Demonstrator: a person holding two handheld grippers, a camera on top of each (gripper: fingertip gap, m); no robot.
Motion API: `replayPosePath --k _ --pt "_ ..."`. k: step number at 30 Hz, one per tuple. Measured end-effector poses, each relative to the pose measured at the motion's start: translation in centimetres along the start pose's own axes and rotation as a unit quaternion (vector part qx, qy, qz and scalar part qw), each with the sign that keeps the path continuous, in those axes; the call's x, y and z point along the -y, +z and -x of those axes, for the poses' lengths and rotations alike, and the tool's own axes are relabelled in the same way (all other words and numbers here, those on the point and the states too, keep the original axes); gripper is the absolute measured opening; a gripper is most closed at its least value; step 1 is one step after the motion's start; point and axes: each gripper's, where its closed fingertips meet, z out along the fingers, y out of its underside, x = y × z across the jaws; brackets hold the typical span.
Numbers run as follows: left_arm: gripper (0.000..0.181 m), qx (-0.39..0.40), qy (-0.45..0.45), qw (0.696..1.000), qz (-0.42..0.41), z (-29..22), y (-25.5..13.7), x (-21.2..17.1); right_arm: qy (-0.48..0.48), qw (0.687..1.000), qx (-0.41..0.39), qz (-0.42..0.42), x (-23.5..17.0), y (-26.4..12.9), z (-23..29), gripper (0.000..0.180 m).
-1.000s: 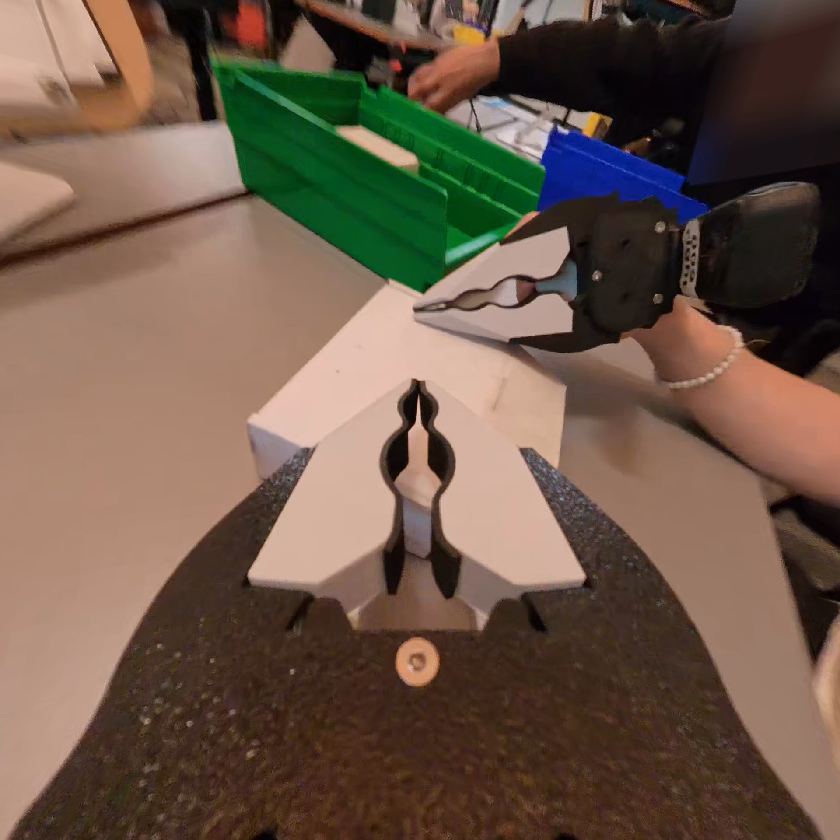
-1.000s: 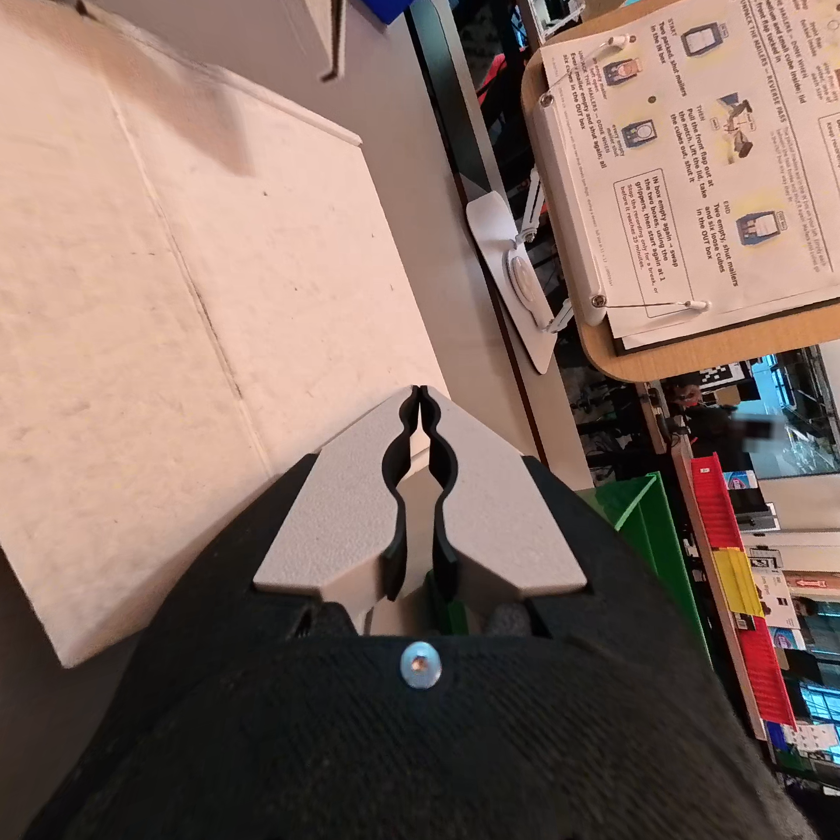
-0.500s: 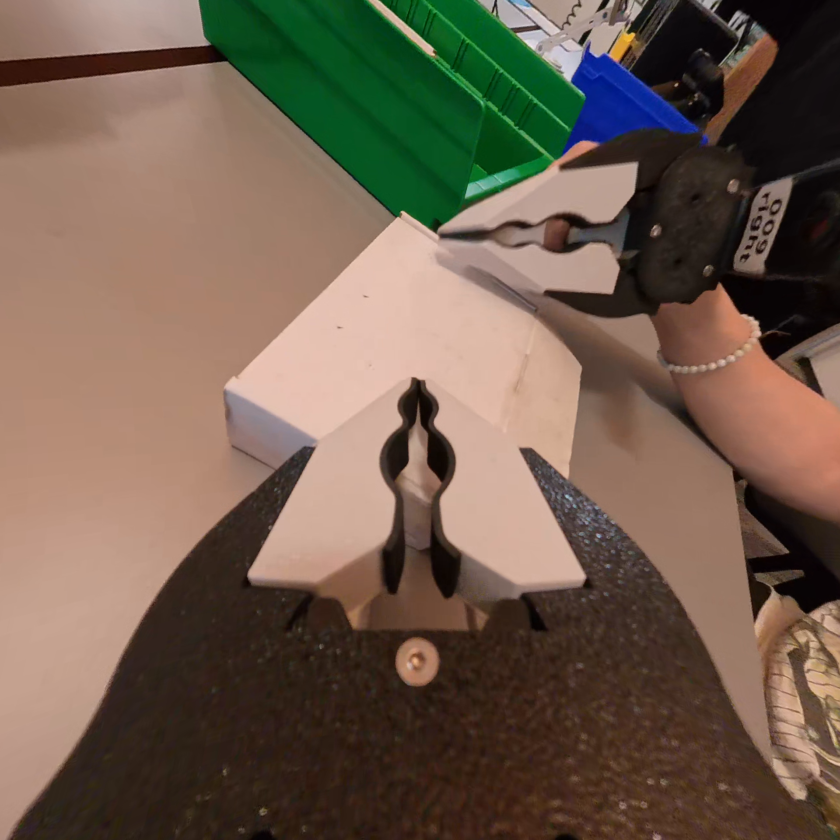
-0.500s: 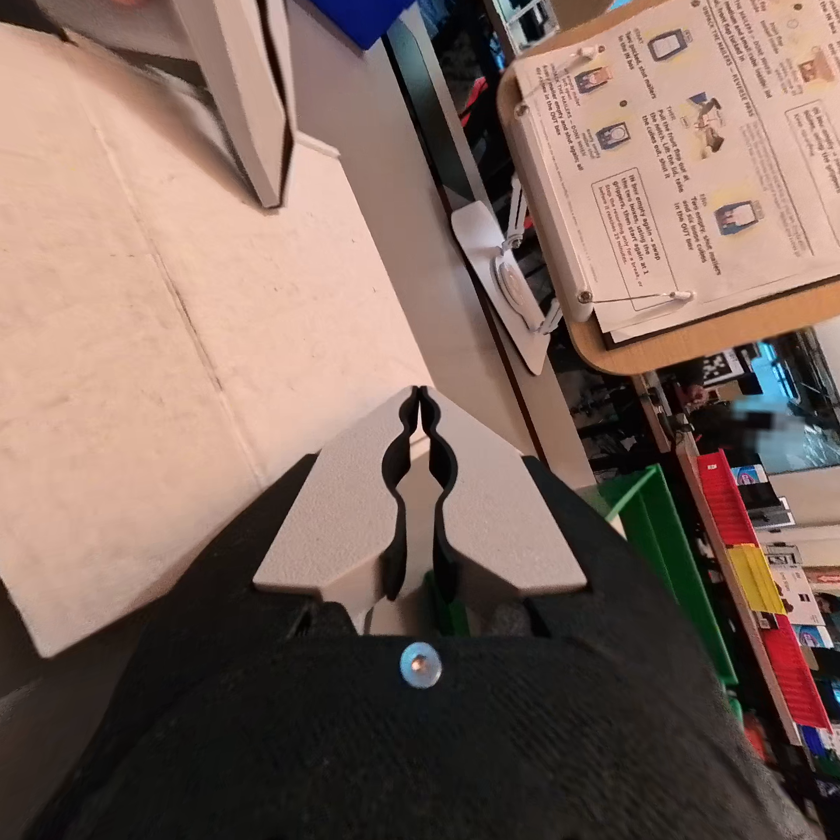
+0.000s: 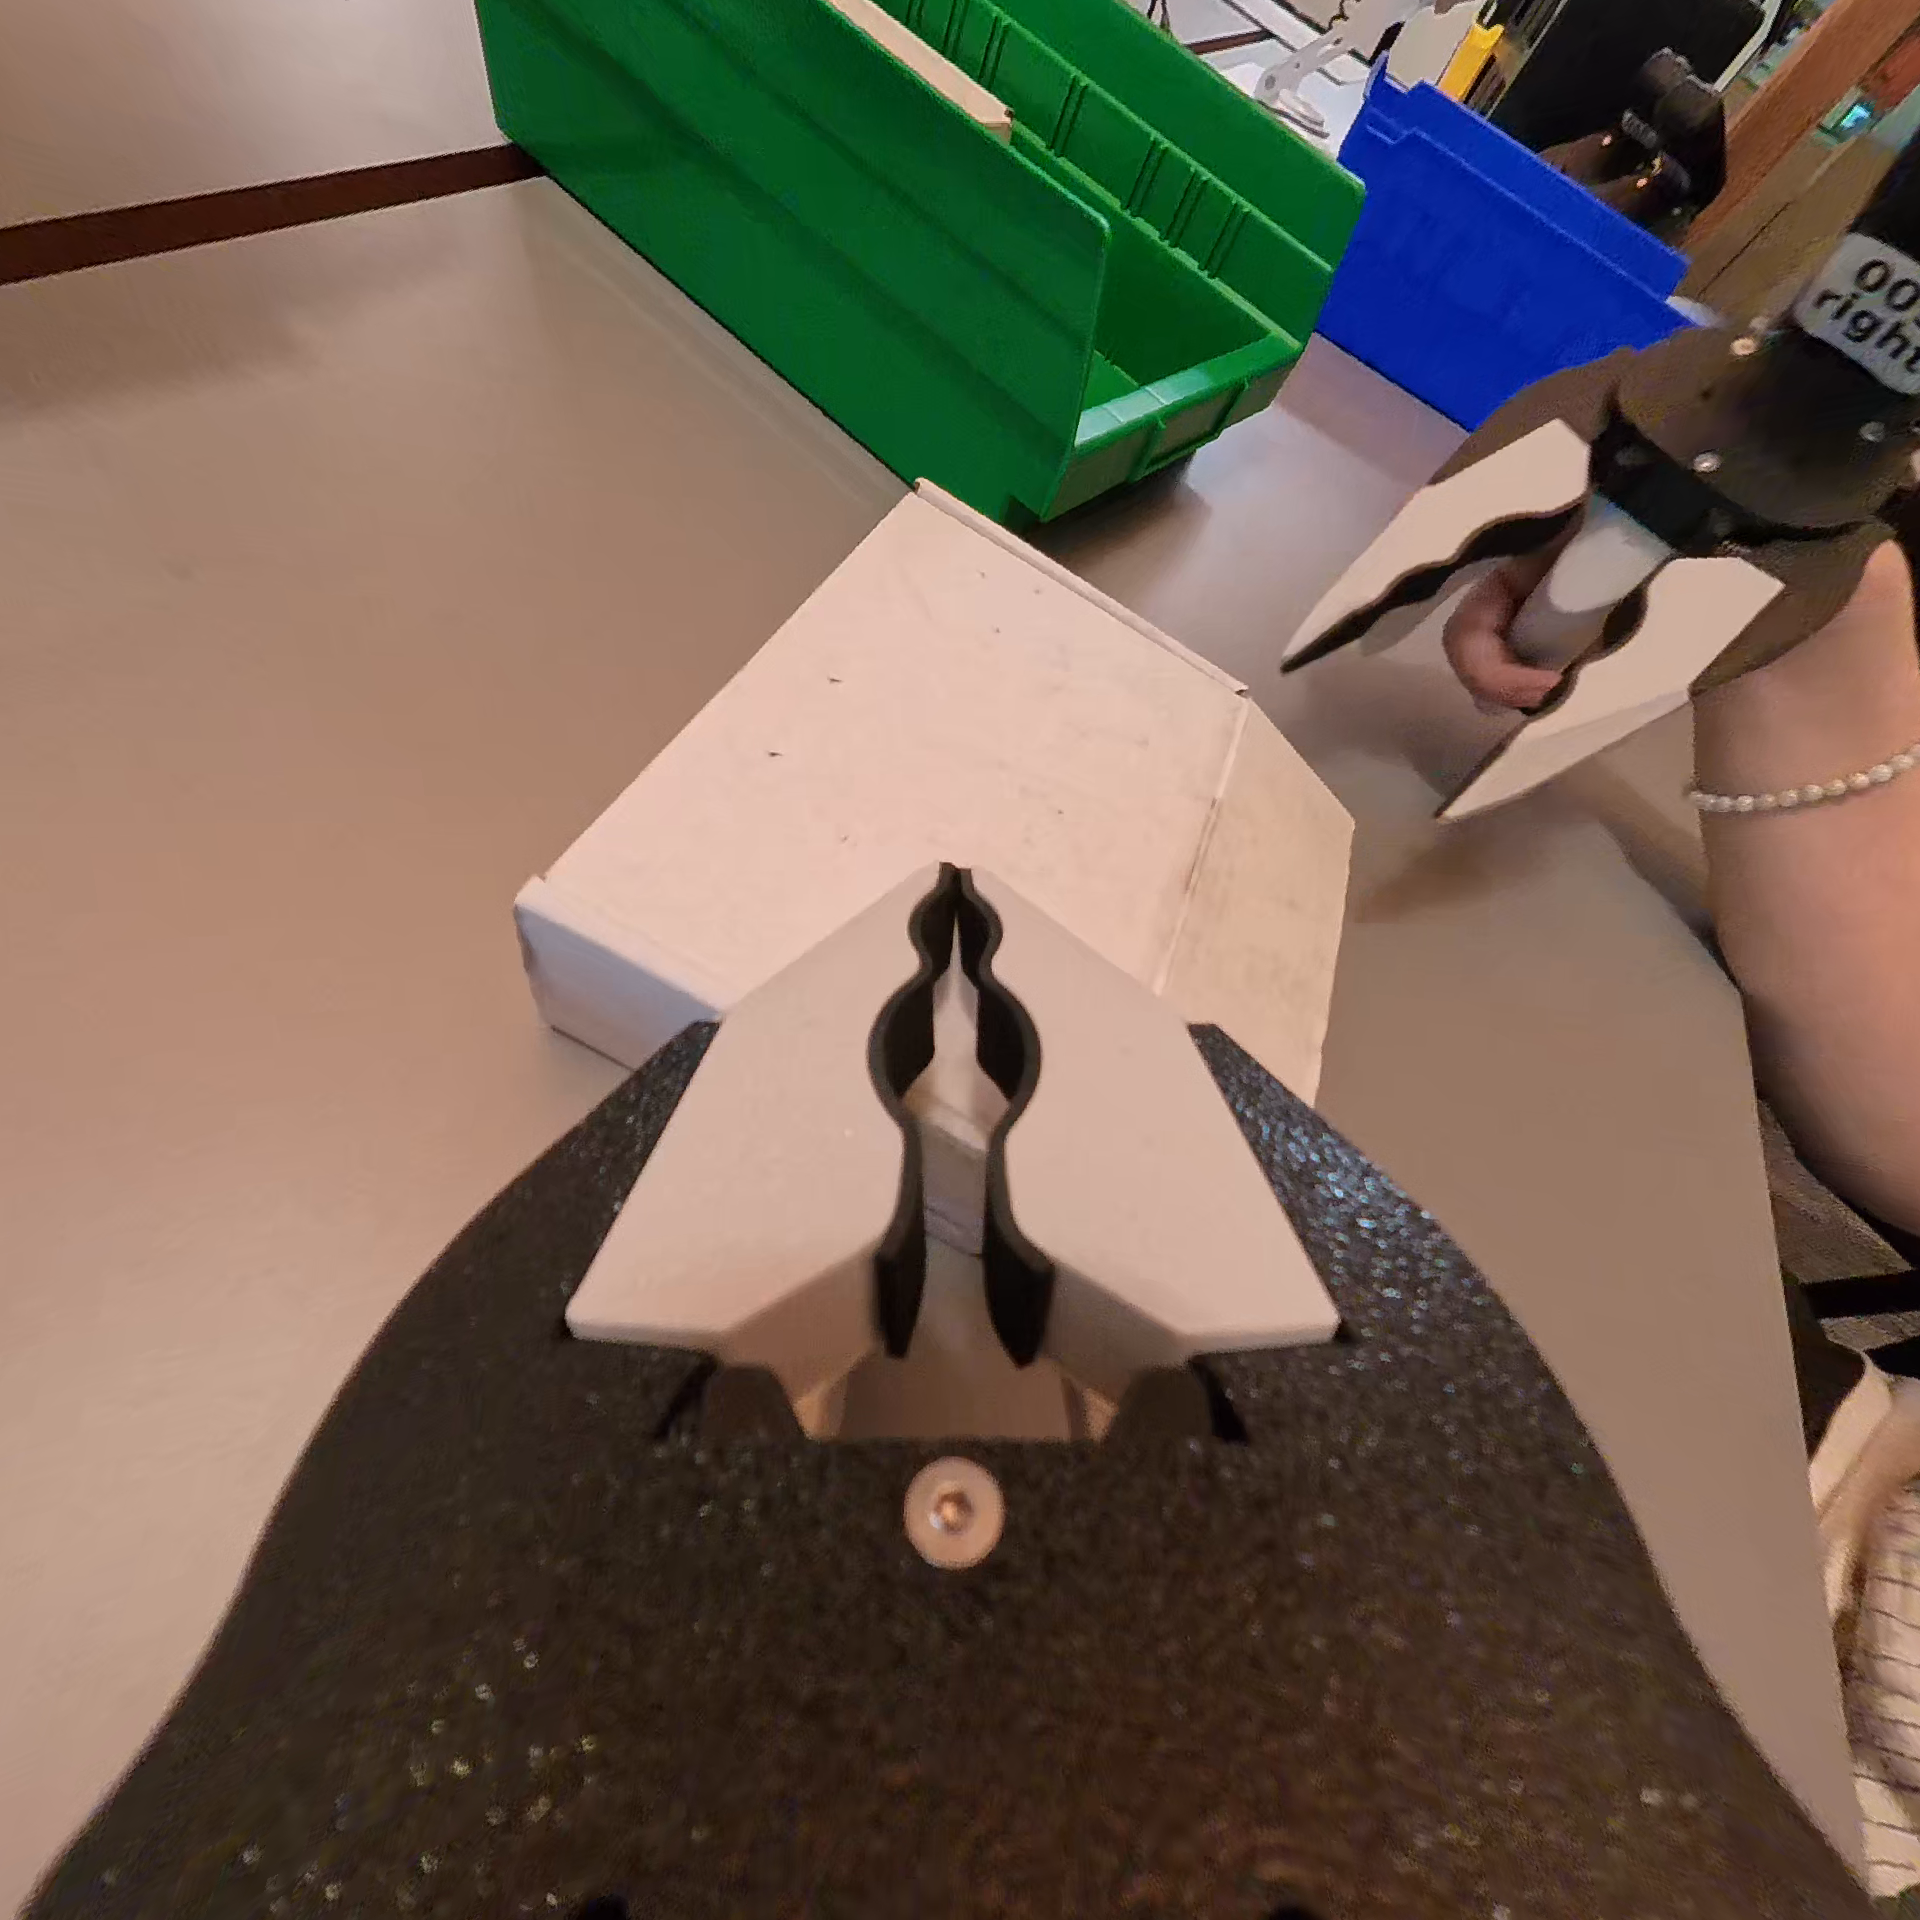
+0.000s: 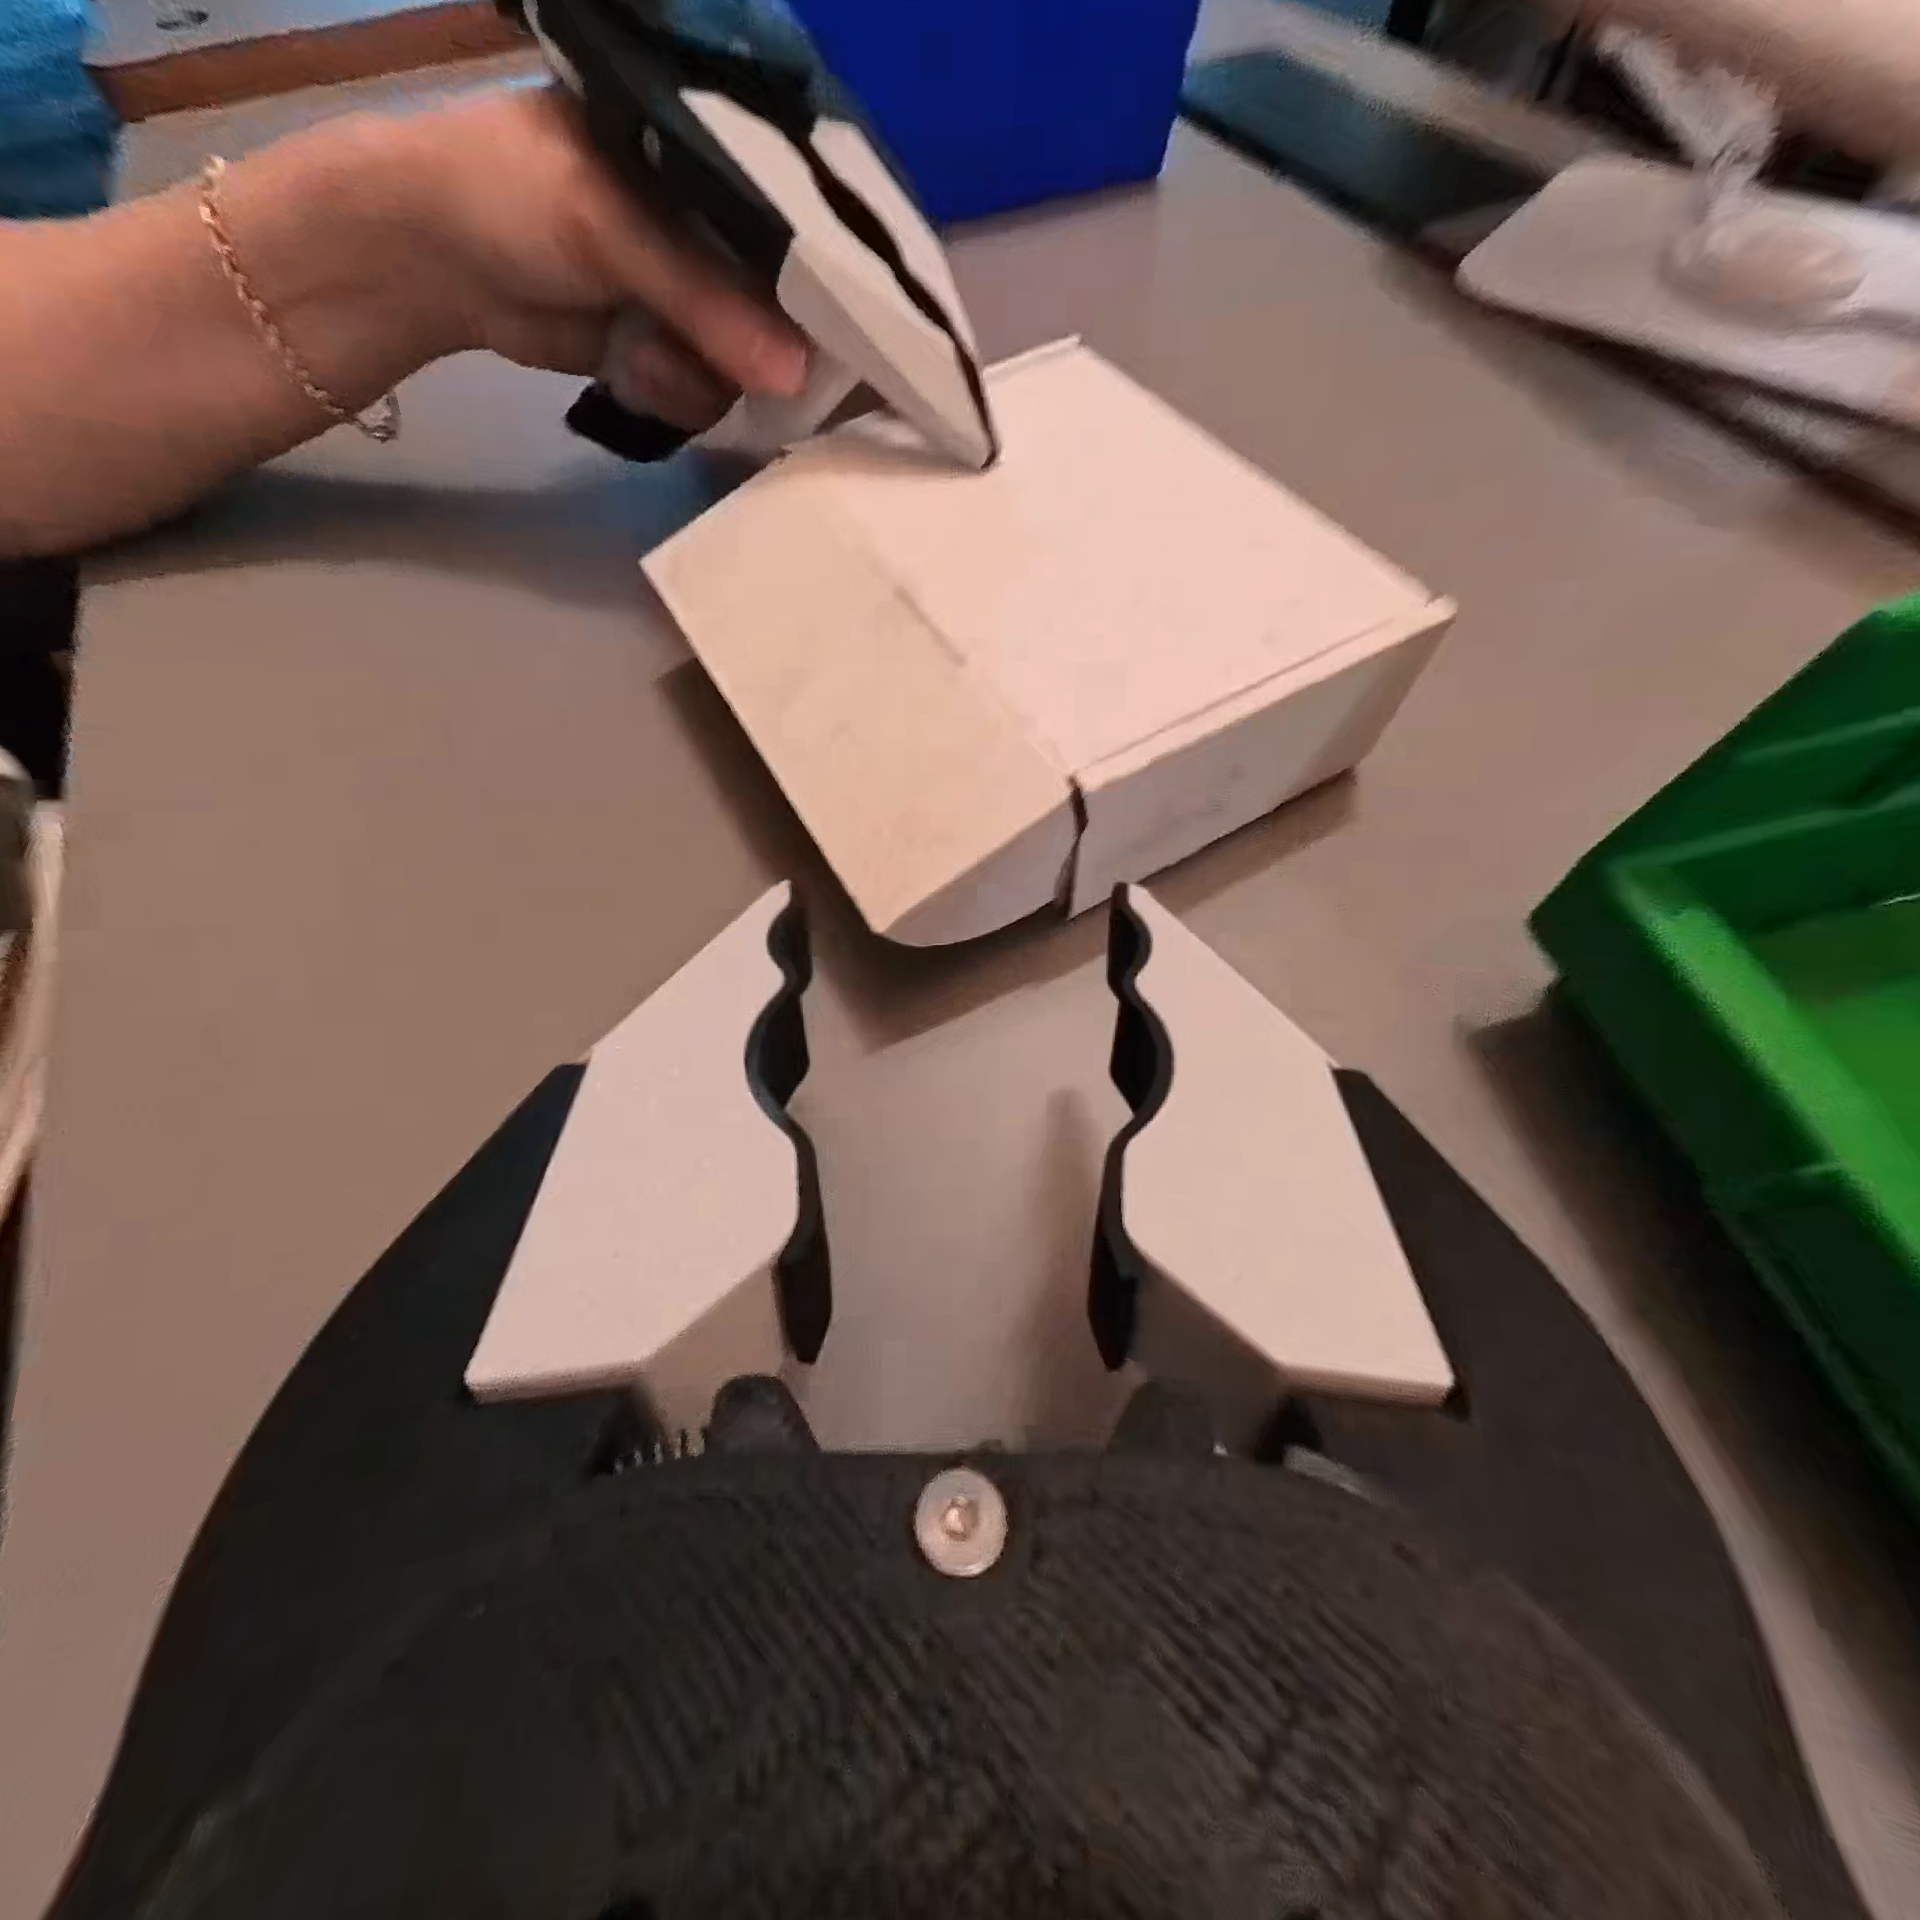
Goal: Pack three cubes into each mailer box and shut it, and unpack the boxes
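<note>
A white mailer box (image 5: 935,727) lies on the grey table with its lid down. Its front flap (image 5: 1257,883) slants out, untucked. The box also shows in the right wrist view (image 6: 1122,582), with the flap (image 6: 862,727) pointing toward my right gripper. My left gripper (image 5: 954,878) is shut, and its tips rest on the lid's top; it also shows in the right wrist view (image 6: 982,452). My right gripper (image 6: 954,904) is open and empty, just short of the flap's near corner. It also shows in the left wrist view (image 5: 1366,740), to the right of the box. No cubes are visible.
A green bin (image 5: 935,208) stands behind the box, and a blue bin (image 5: 1475,260) stands to its right. In the right wrist view the green bin (image 6: 1766,987) is close on the right and the blue bin (image 6: 997,94) is at the back. The person's forearms (image 5: 1808,935) reach in from the near side. The flap (image 6: 862,727) is about 5 cm from my right fingertips.
My right gripper has drawn back off the box lid, turned to face the flap and opened. My left gripper has stayed shut on the lid.
</note>
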Motion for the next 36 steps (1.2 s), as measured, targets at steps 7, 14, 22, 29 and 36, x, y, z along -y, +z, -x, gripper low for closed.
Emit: replayPosePath --k 7,14,22,29,36 --pt "0.000 0.003 0.003 1.000 -0.008 0.1 0.0 0.0 0.042 0.999 0.006 0.024 -1.5 1.9 -0.7 0.045" --pt "0.000 0.014 0.016 1.000 -0.006 0.3 0.1 0.0 0.029 0.998 0.021 0.042 -2.2 2.7 -0.5 0.018" --pt "0.000 0.016 0.020 1.000 -0.007 0.3 0.1 0.1 0.051 0.999 -0.016 -0.001 -1.5 1.0 -2.4 0.041" --pt "0.000 0.015 0.018 1.000 -0.012 0.3 0.2 0.1 -0.039 0.996 -0.023 -0.072 3.5 1.5 -3.1 0.067" --pt "0.000 0.017 0.021 1.000 -0.016 0.3 0.2 0.1 -0.037 0.999 -0.006 -0.021 2.9 3.0 -4.4 0.066"
